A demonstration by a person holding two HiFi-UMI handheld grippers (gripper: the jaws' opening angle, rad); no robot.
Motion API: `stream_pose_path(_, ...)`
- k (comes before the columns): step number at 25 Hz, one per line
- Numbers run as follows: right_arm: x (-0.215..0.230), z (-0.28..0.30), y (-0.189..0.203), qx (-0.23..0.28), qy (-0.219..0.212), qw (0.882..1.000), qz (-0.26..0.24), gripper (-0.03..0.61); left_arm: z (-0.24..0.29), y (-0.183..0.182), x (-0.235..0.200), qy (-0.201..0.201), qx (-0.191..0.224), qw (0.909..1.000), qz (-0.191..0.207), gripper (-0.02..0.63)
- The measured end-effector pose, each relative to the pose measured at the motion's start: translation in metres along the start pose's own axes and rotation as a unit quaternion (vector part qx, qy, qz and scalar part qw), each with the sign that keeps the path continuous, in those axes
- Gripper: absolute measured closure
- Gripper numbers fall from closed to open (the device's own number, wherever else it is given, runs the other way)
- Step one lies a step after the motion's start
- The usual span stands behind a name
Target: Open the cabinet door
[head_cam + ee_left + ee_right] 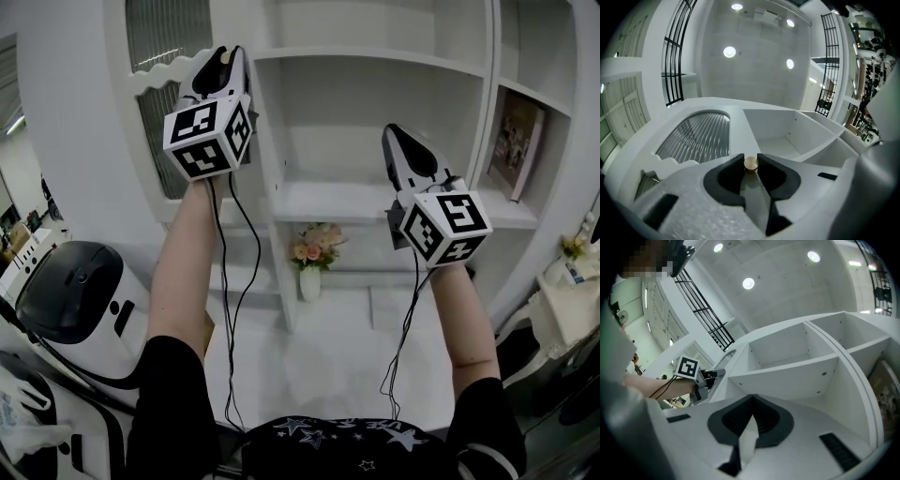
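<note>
The white cabinet door point(736, 126) has a ribbed glass pane point(698, 136) and a small round brass knob point(750, 163). My left gripper point(750, 158) is shut on that knob, one dark pad on each side of it. In the head view the left gripper point(228, 54) is raised against the door's right edge point(255, 103) and hides the knob. My right gripper point(392, 131) hangs in front of the open shelves point(375, 66), touching nothing. In its own view the right gripper point(752, 398) is shut with nothing between its tips.
A white vase of flowers point(312, 255) stands on a lower shelf. A framed picture point(516, 141) leans in the right-hand shelf bay. A white and black appliance point(84, 291) sits at lower left. Cables point(234, 309) hang from both grippers.
</note>
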State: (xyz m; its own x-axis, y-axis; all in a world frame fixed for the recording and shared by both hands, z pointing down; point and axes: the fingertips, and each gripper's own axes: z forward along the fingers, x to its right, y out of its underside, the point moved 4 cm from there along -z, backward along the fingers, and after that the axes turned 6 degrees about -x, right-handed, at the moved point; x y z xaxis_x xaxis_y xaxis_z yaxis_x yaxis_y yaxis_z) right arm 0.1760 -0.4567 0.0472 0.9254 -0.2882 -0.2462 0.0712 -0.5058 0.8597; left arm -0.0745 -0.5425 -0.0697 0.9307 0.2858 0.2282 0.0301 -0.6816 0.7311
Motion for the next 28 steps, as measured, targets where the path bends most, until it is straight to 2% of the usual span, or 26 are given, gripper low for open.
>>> stream_pose_path(8, -0.002, -0.009, -0.001, 0.014, -0.029, 0.999, 0.026, 0.572, -0.016, -0.010, -0.002, 0.003, -0.018, 0.9990, -0.041, 0.522)
stream_pose_path(16, -0.052, 0.004, -0.019, 0.028, -0.057, 0.998, 0.024, 0.572, -0.042, -0.036, -0.009, 0.054, -0.010, 0.9953, -0.080, 0.522)
stream_pose_path(22, -0.090, 0.012, -0.033, 0.033, -0.048, 0.998, 0.027, 0.572, -0.067, -0.054, -0.019, 0.101, 0.001, 0.9887, -0.111, 0.522)
stream_pose_path(25, -0.110, 0.015, -0.034, 0.024, -0.045, 0.998, 0.026, 0.572, -0.076, -0.062, -0.025, 0.121, 0.007, 0.9830, -0.138, 0.522)
stream_pose_path(28, -0.127, 0.018, -0.032, 0.008, -0.038, 0.999, 0.021, 0.572, -0.084, -0.066, -0.029, 0.137, 0.009, 0.9798, -0.145, 0.522)
